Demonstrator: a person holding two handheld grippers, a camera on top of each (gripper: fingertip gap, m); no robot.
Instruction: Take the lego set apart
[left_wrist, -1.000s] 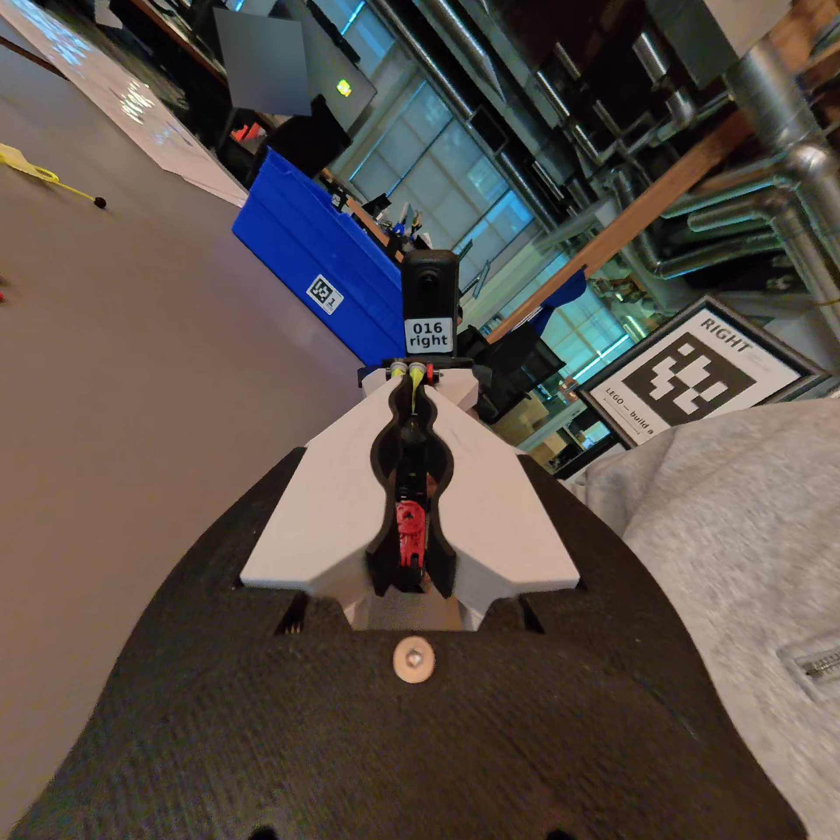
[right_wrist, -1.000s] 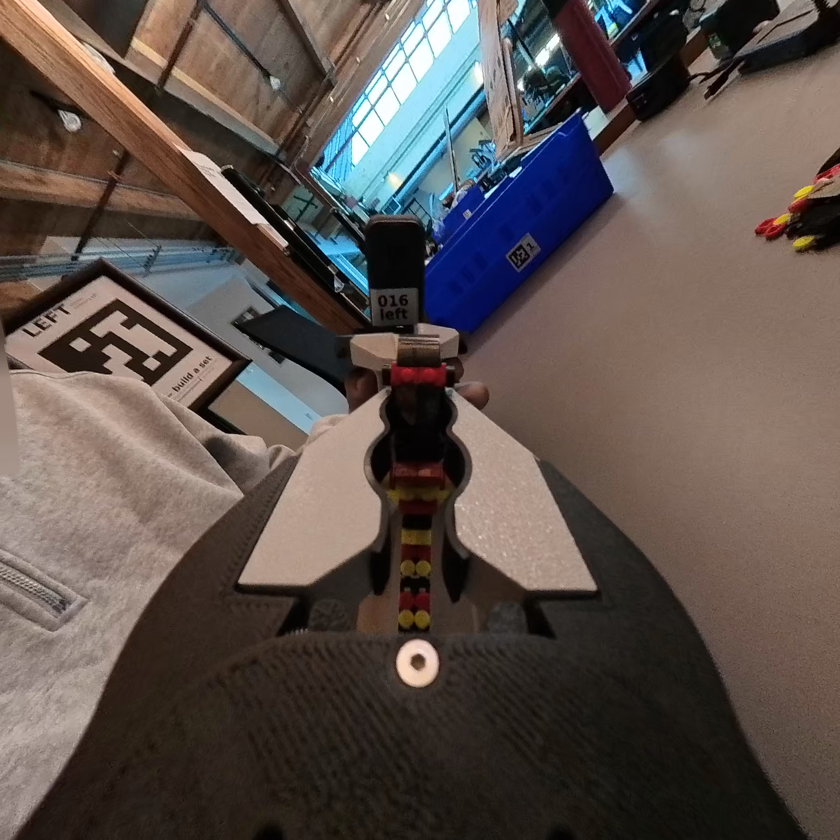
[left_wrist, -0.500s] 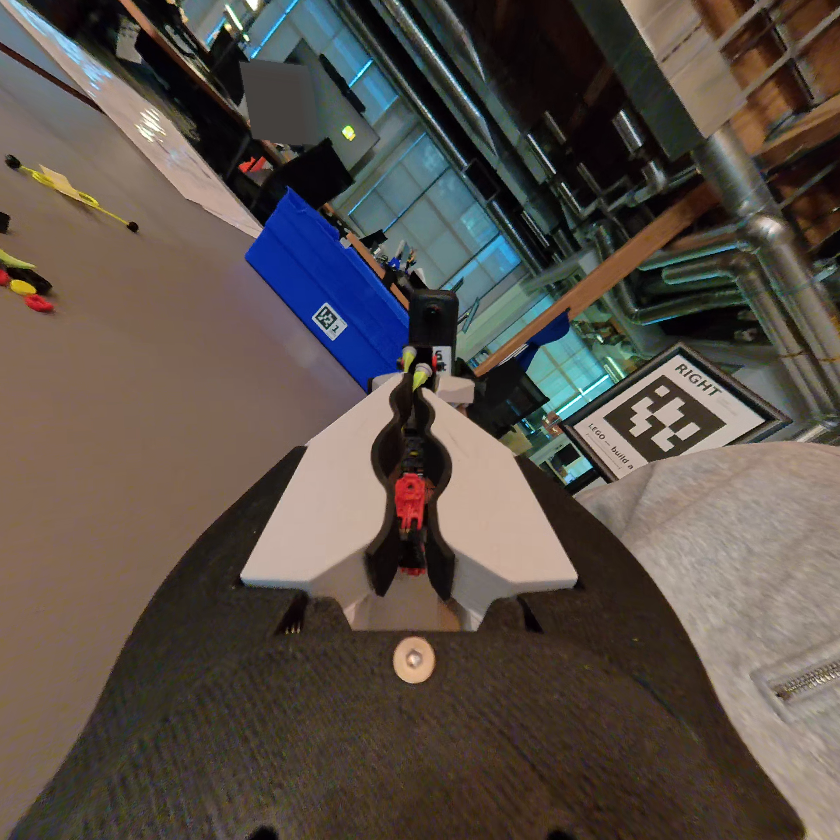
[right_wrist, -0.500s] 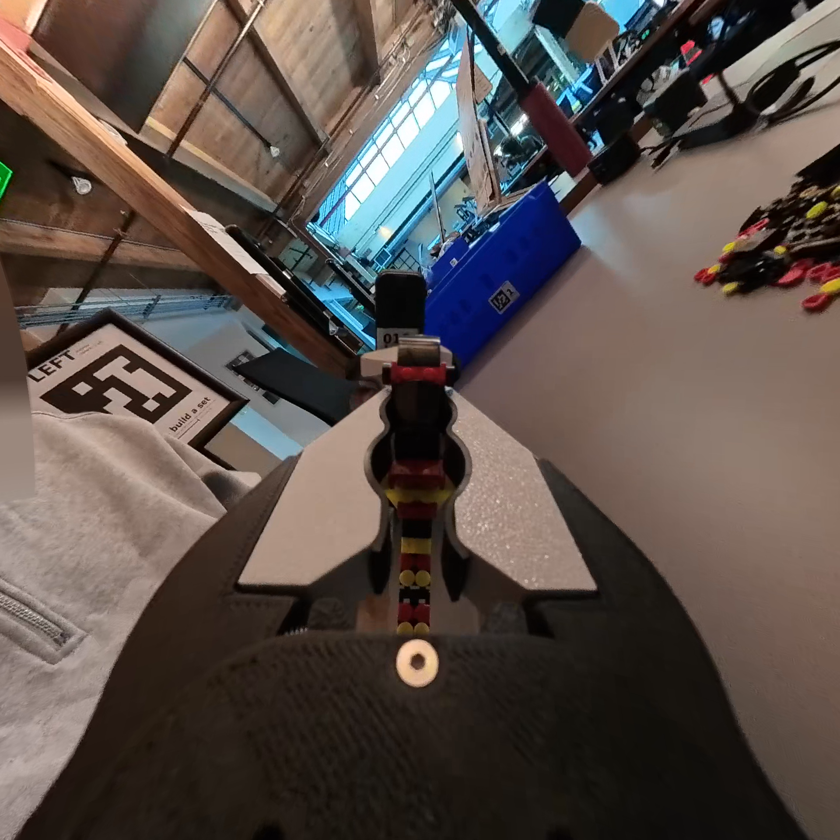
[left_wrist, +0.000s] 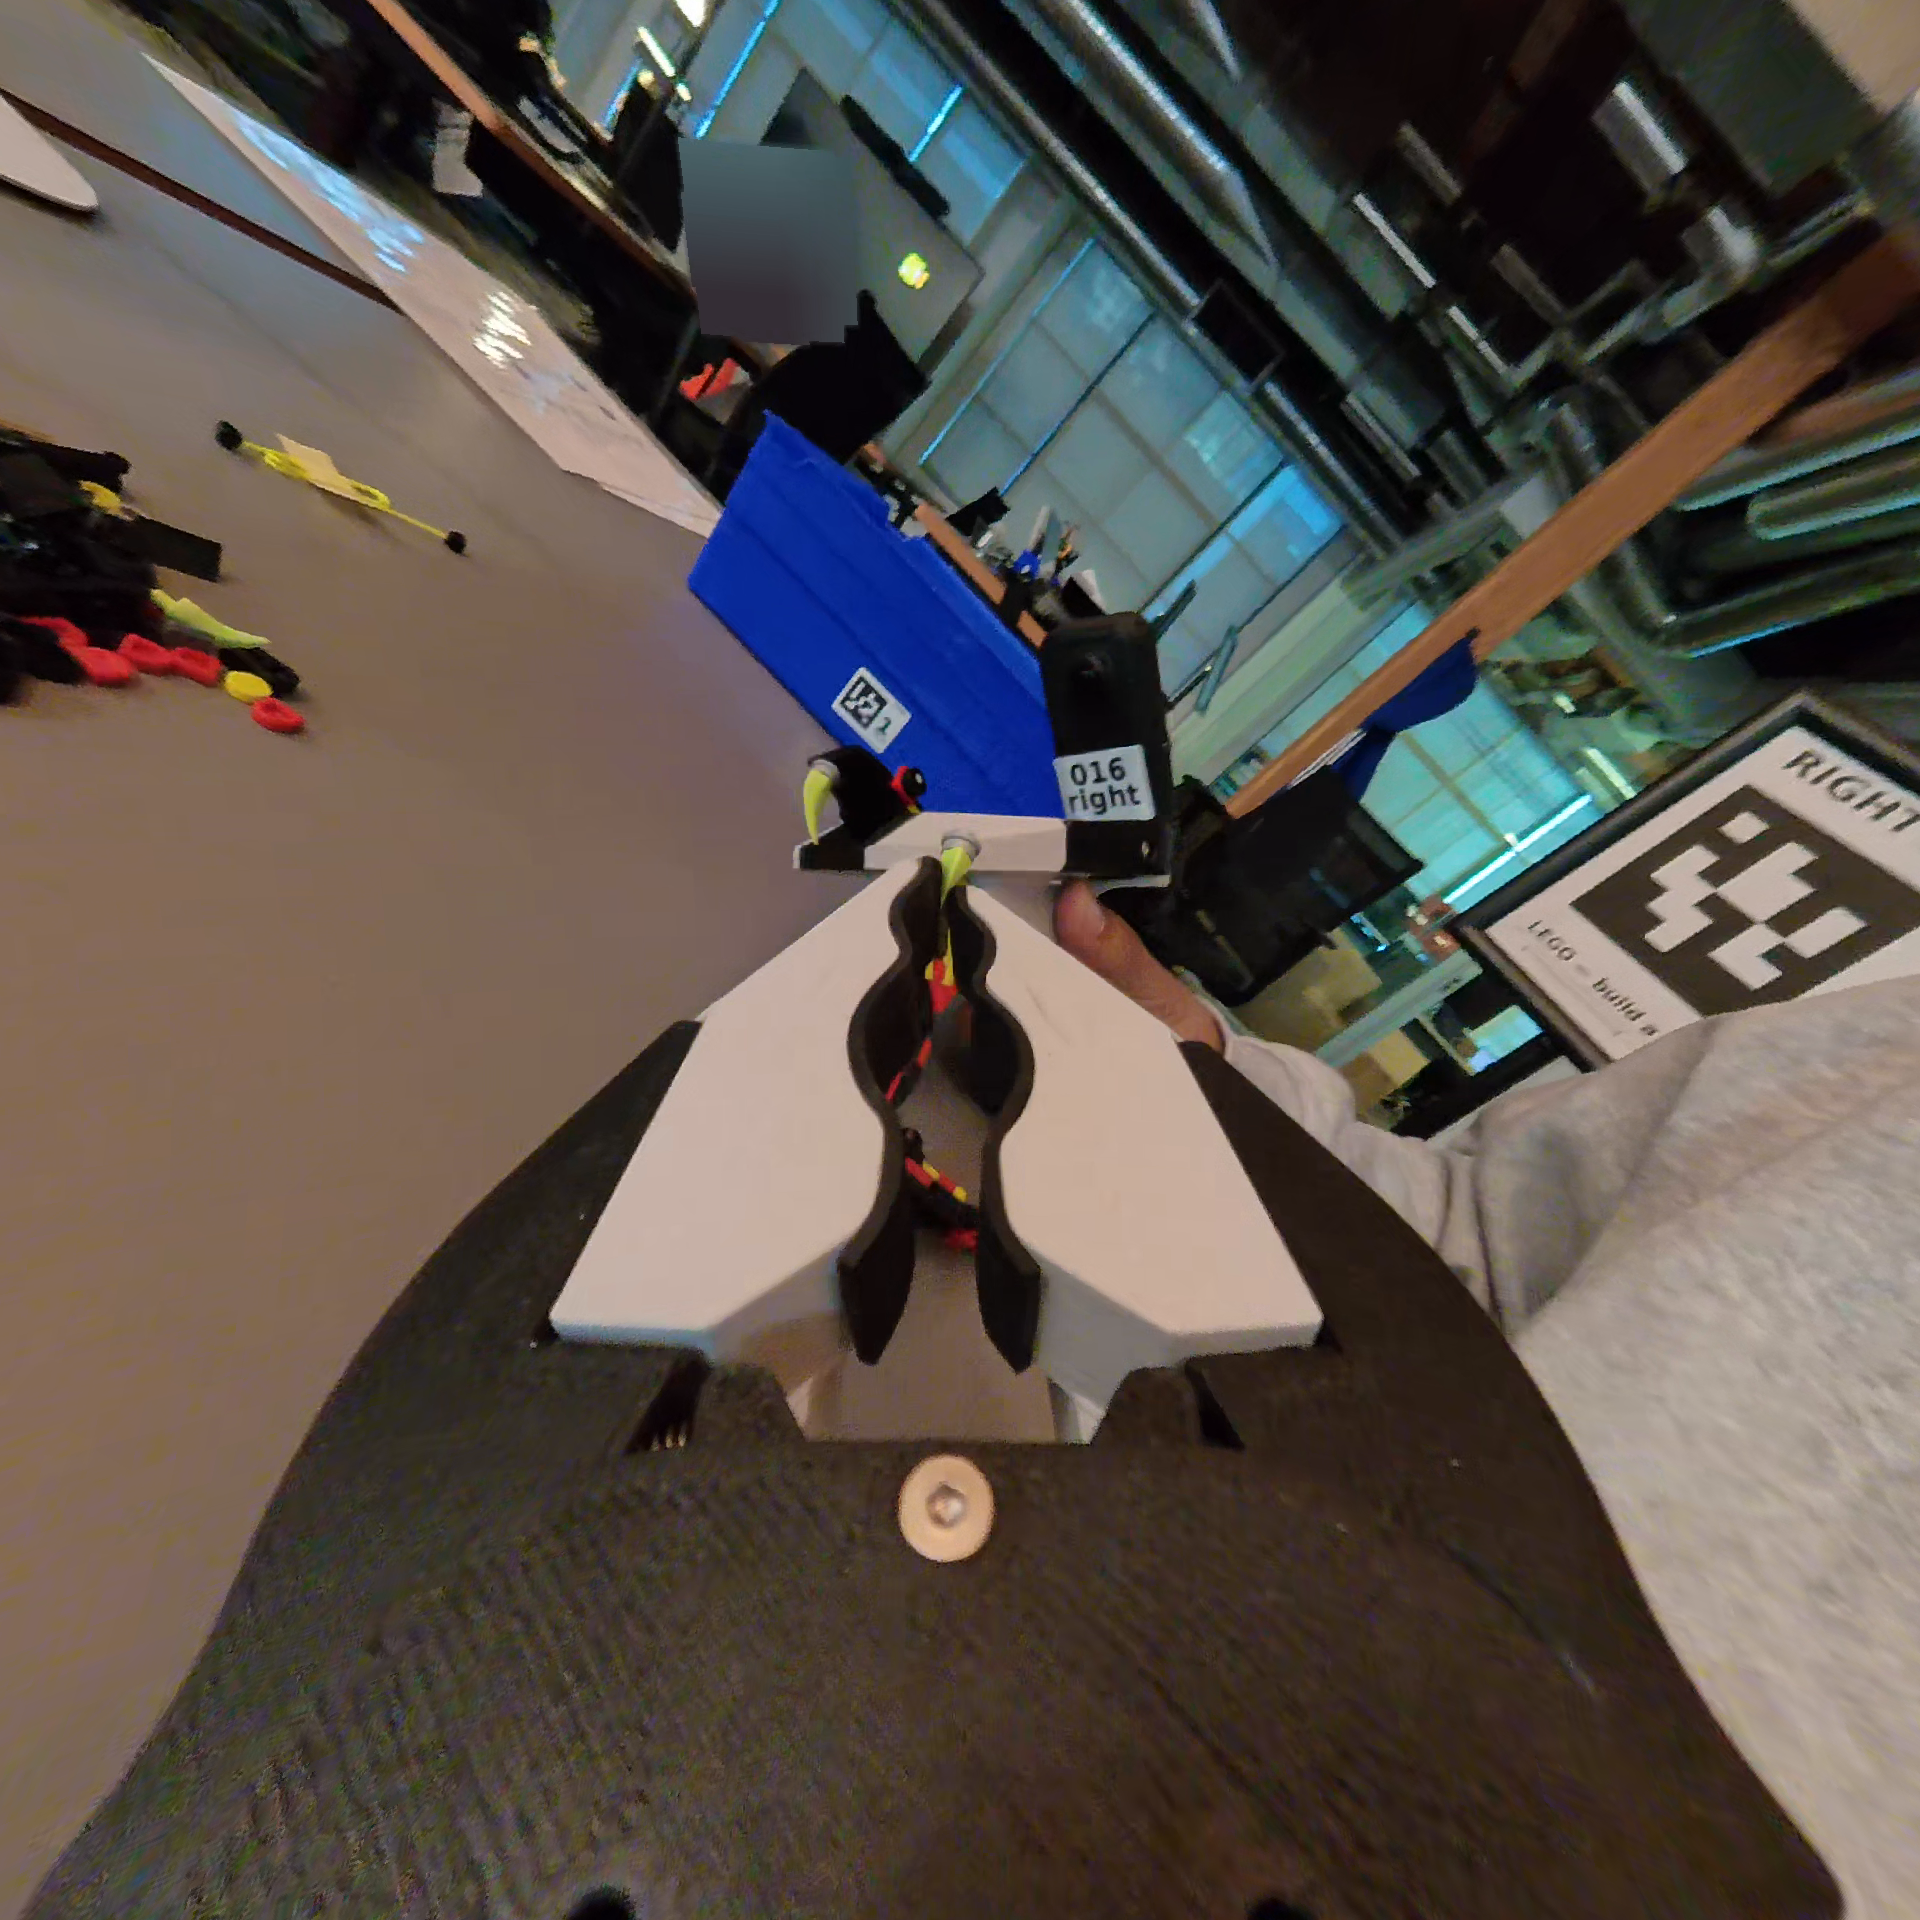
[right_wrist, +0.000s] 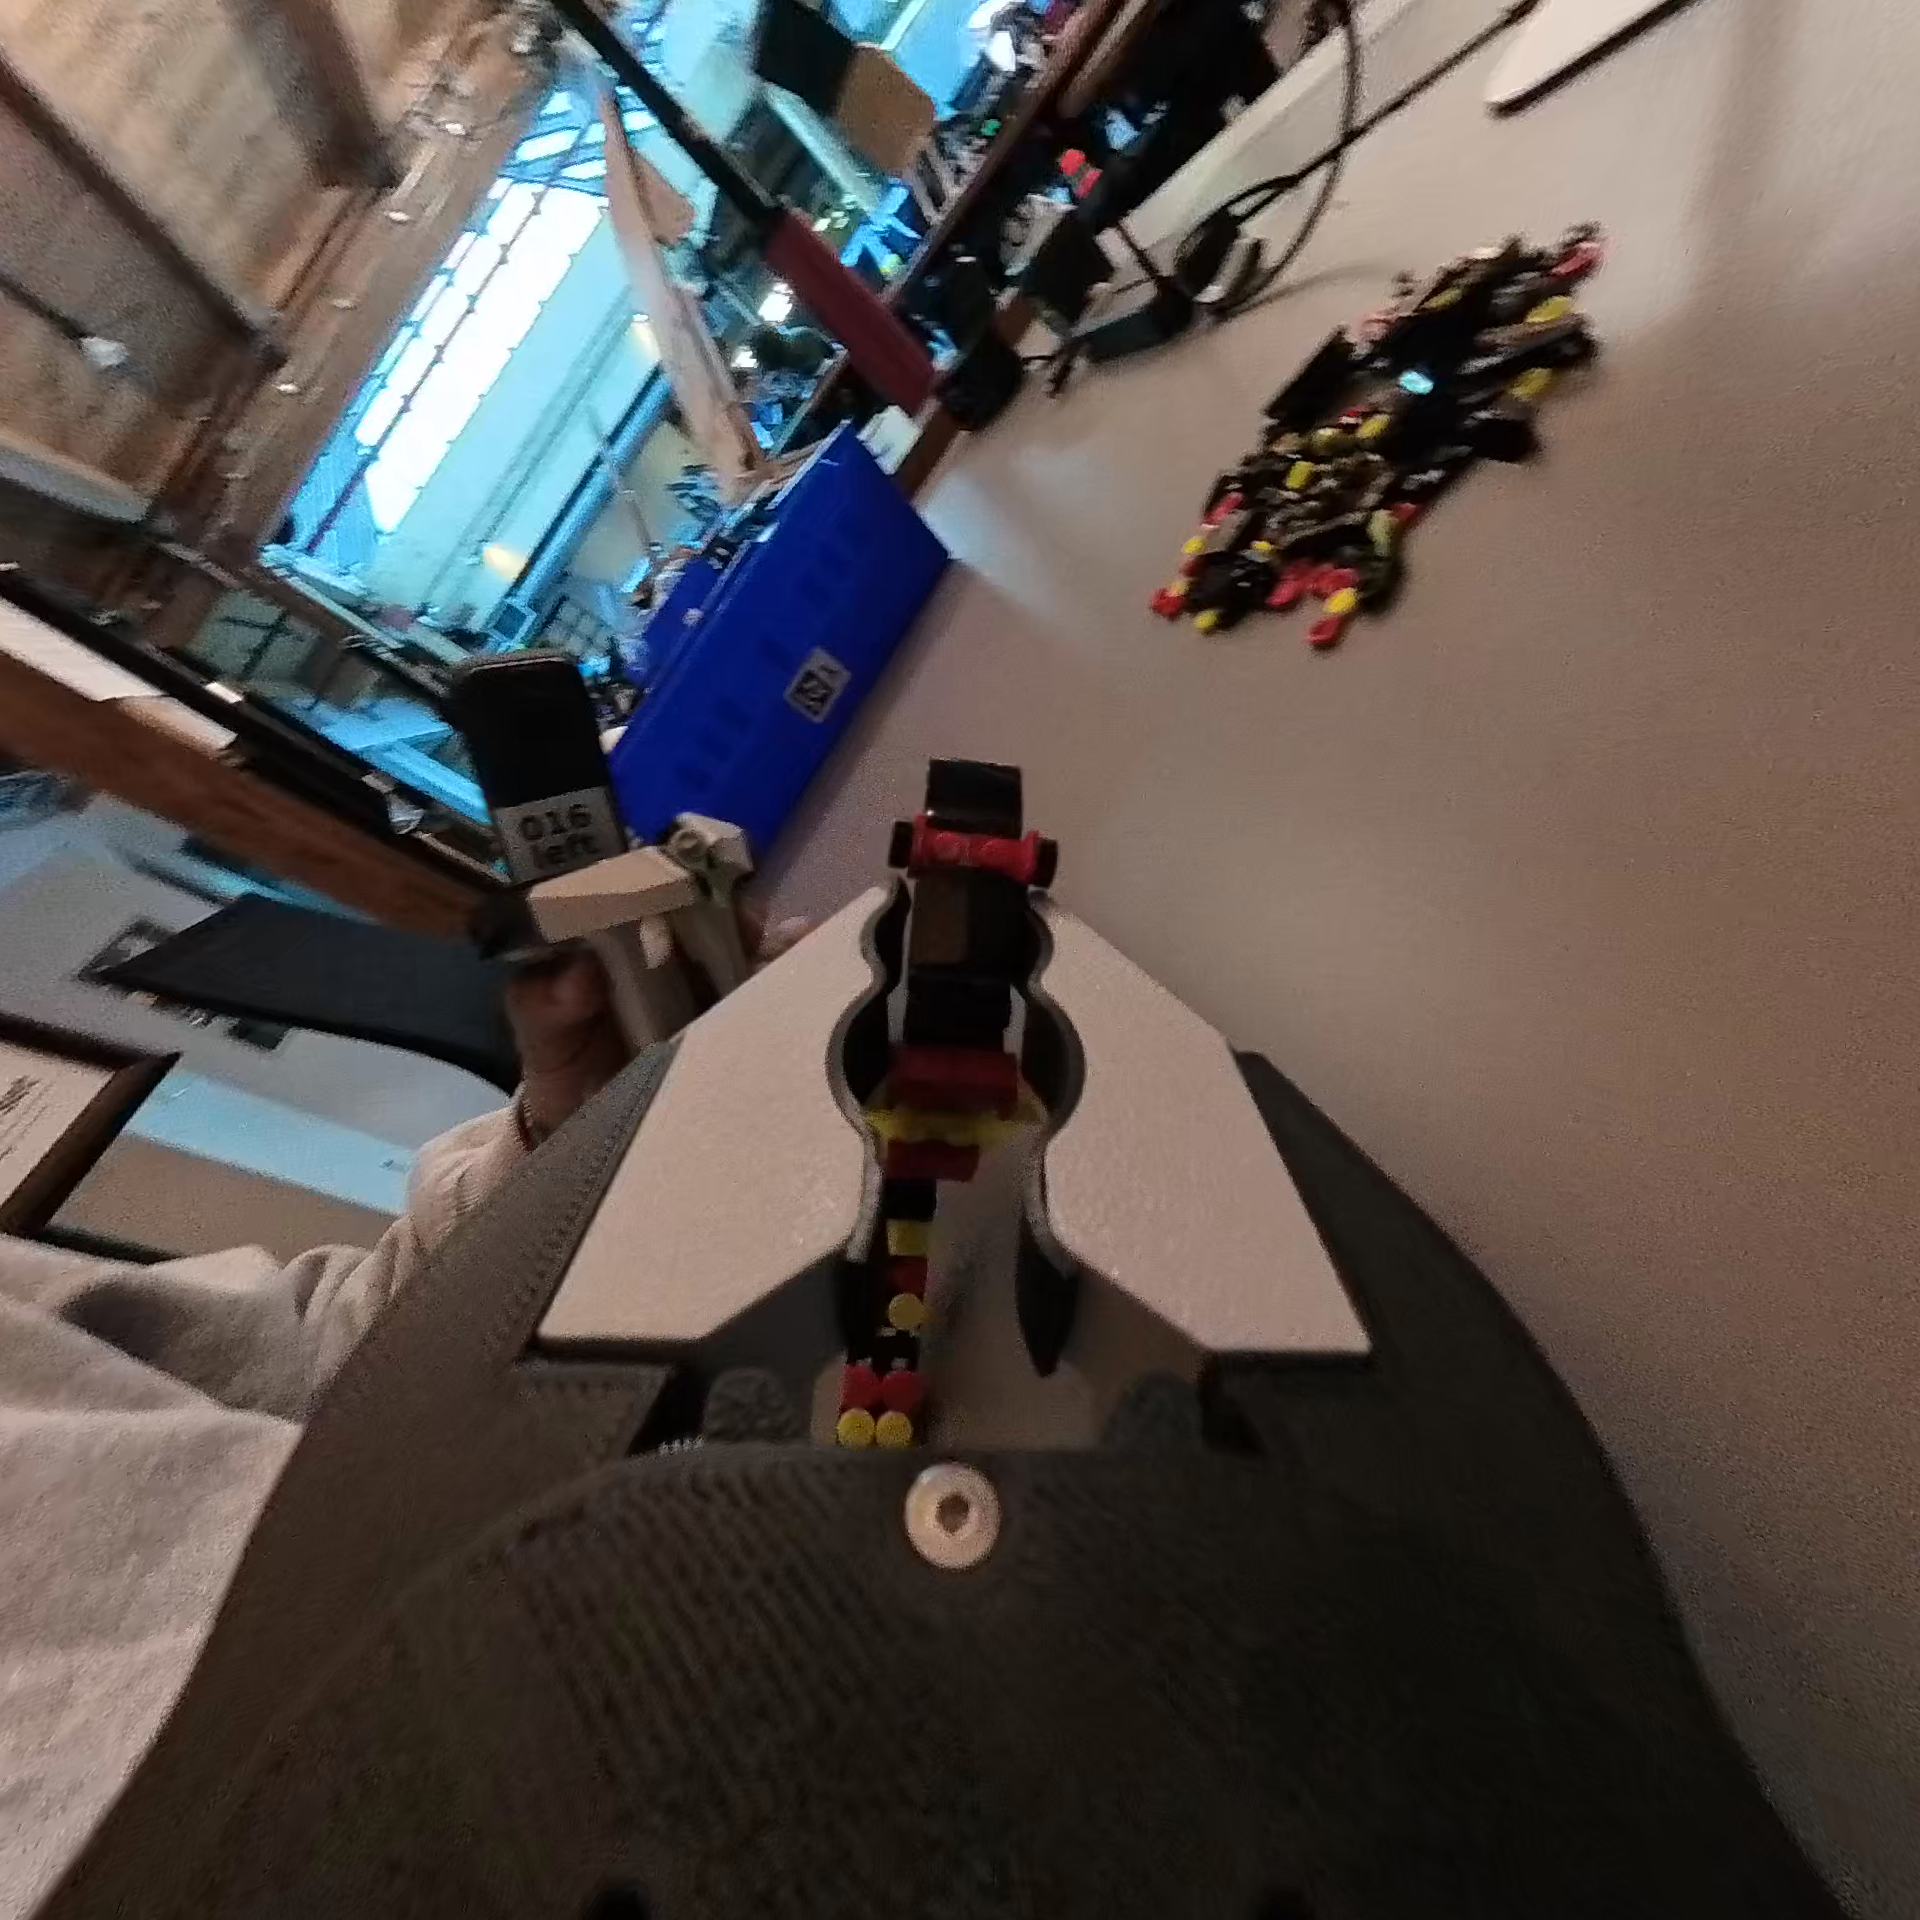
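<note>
My right gripper (right_wrist: 961, 920) is shut on a long lego assembly (right_wrist: 971, 852) of black, red and yellow bricks, held above the table; its black and red end sticks out past the fingertips. My left gripper (left_wrist: 943, 883) is shut on a small grey piece (left_wrist: 954, 844) with a yellow-green spike, held apart from the assembly. In the right wrist view the left gripper (right_wrist: 712, 868) is to the left, with the grey piece (right_wrist: 712, 844) at its tip. In the left wrist view the right gripper (left_wrist: 852, 847) crosses just beyond my tips, with a black brick and yellow claw (left_wrist: 857, 795) on it.
A pile of loose black, red and yellow pieces (right_wrist: 1382, 457) lies on the grey table (left_wrist: 312, 935); it also shows in the left wrist view (left_wrist: 94, 613). A blue bin (left_wrist: 862, 623) stands at the far edge. A thin yellow stick (left_wrist: 343, 488) lies nearby. The person's grey sleeve (left_wrist: 1662, 1299) is close. Spacing between my two grippers at the tips: around 6 cm.
The left gripper has come away from the end of the assembly with the grey piece and now sits off to its left. Both grippers have swung, bringing the loose pile into view.
</note>
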